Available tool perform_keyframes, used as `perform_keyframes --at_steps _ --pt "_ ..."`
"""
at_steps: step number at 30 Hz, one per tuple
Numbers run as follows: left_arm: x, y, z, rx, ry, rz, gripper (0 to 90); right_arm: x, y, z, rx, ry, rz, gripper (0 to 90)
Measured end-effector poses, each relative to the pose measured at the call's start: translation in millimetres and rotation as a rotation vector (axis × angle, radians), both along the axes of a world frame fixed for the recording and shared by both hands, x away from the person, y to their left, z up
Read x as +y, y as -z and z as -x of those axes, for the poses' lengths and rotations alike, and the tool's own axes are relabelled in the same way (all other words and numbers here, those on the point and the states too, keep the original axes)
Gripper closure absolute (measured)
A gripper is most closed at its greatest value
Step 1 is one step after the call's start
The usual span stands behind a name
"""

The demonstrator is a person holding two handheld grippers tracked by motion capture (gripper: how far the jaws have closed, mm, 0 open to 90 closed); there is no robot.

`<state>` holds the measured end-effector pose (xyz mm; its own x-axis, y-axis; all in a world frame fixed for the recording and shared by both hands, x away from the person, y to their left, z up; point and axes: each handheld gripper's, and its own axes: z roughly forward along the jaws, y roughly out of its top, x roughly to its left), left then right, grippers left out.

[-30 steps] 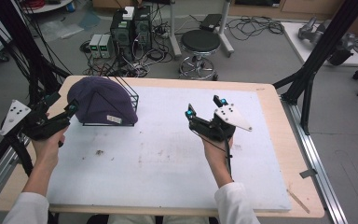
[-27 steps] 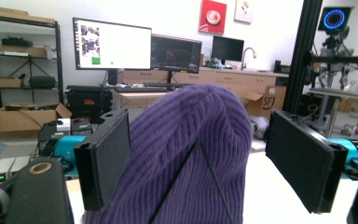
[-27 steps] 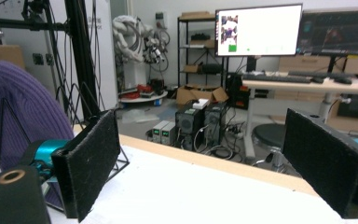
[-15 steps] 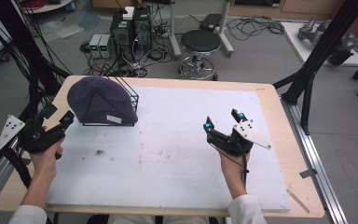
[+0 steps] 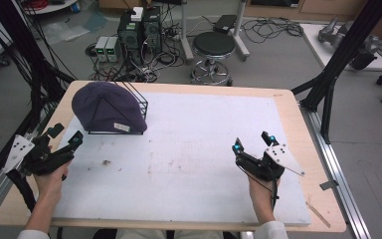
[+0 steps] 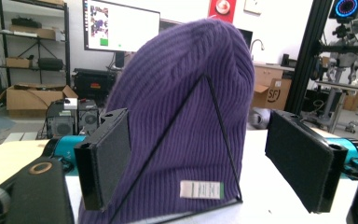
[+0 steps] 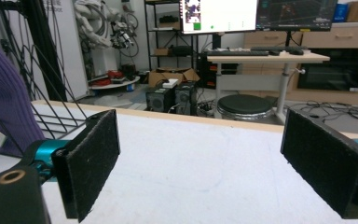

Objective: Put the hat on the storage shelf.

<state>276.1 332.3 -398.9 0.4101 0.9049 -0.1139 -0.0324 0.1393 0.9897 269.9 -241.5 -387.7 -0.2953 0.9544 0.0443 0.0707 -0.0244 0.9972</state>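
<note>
The purple knit beanie sat draped over a black wire rack at the far left part of the white table mat, the rack's triangular frame giving the soft cap a raised, rounded shape that a gripper could approach from the side. A small white label lay near the cap's lower edge, facing the left gripper.

The left gripper was held low at the table's left edge, near the beanie but apart from it. In the left gripper view, its 2 padded jaws stood wide apart with nothing between them, and the beanie and one triangular rack end filled the gap, which suggested the gripper was aimed squarely at the cap.

The right gripper was held over the right part of the mat, well apart from the rack. Its 2 jaws were likewise spread wide and empty; in the right gripper view they framed bare mat, with the beanie at the far left edge.

Judged from this arrangement, the left gripper was placed for work on the cap, while the right waited clear of it. Because the knit was soft and hung on thin wire, a careless pull would likely drag the rack along.
</note>
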Motion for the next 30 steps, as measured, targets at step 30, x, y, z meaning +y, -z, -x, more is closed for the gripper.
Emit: perform_keyframes --at_steps 30 --pt "7.4 33.5 21.5 0.083 0.006 0.014 21.6 -27.4 54.2 24.8 0.127 0.090 0.005 10.9"
